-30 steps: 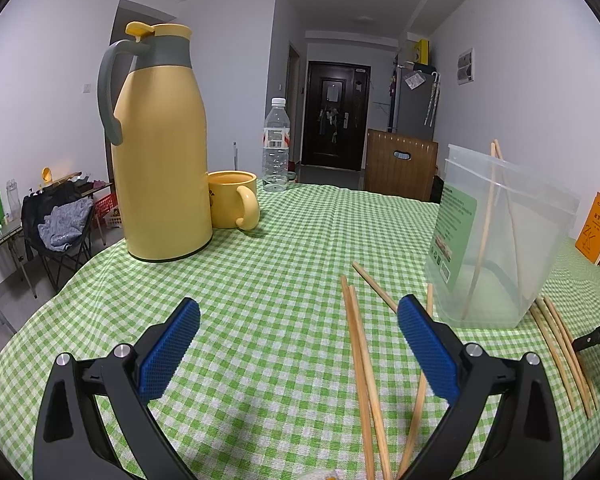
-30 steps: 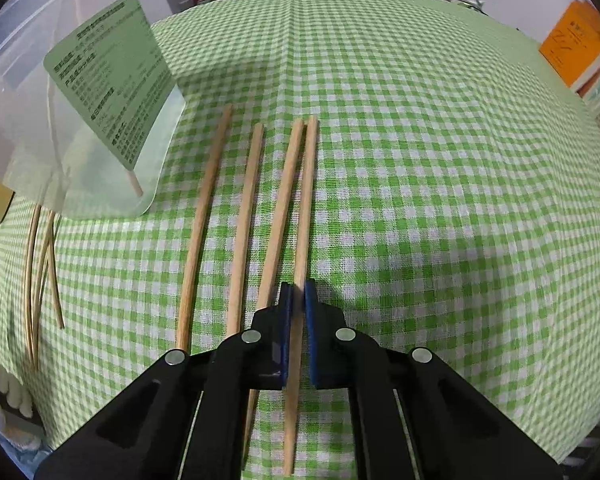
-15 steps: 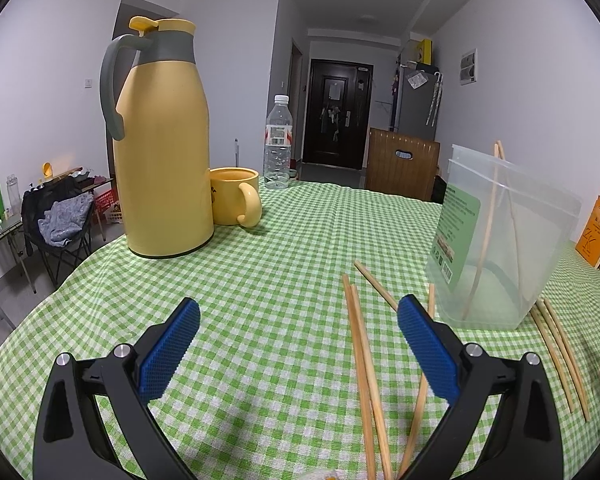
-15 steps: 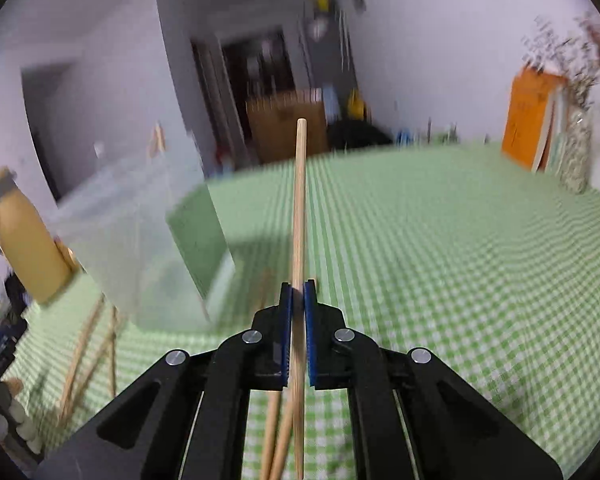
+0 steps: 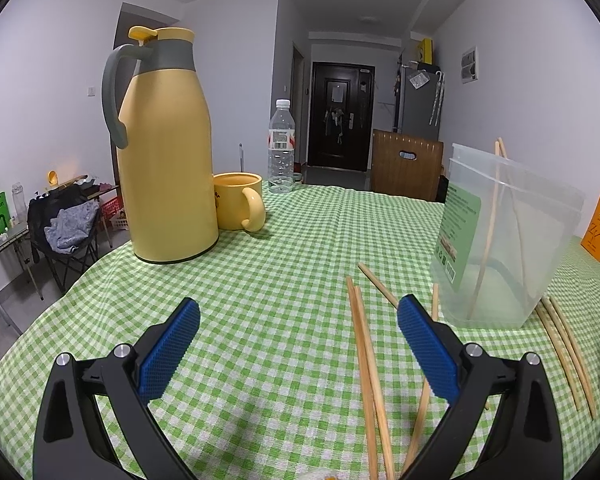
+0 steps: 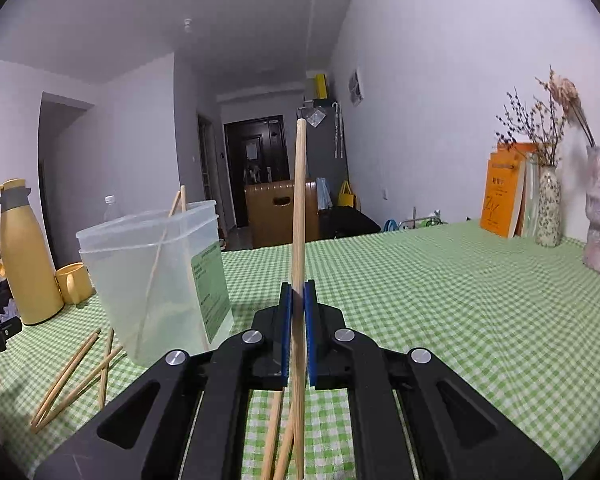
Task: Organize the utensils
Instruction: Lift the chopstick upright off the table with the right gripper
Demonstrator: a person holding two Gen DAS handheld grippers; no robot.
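A green checked tablecloth (image 5: 283,280) carries a yellow jug (image 5: 165,160), mug (image 5: 239,206) and clear tub (image 6: 155,276) holding two chopsticks (image 5: 488,236). The right gripper (image 6: 298,300) clamps one upright chopstick (image 6: 298,208) beside the tub. The left gripper (image 5: 297,332) gapes empty above loose chopsticks (image 5: 366,356).

The worktop (image 5: 300,280) is covered in woven cloth, a matt green-and-white check with a visible weave. The chopsticks (image 5: 366,360) are pale, bare wood with a dull finish, as is the one (image 6: 298,208) pinched in the right claw (image 6: 298,300). The container (image 6: 147,272) is translucent, slightly frosted plastic bearing a green paper label. The thermos (image 5: 167,152) looks smooth, satin yellow plastic; the mug (image 5: 237,206) is glossy. Both claws have matt black plastic arms, blue textured rubber pads (image 5: 167,352) and shiny metal rivets.
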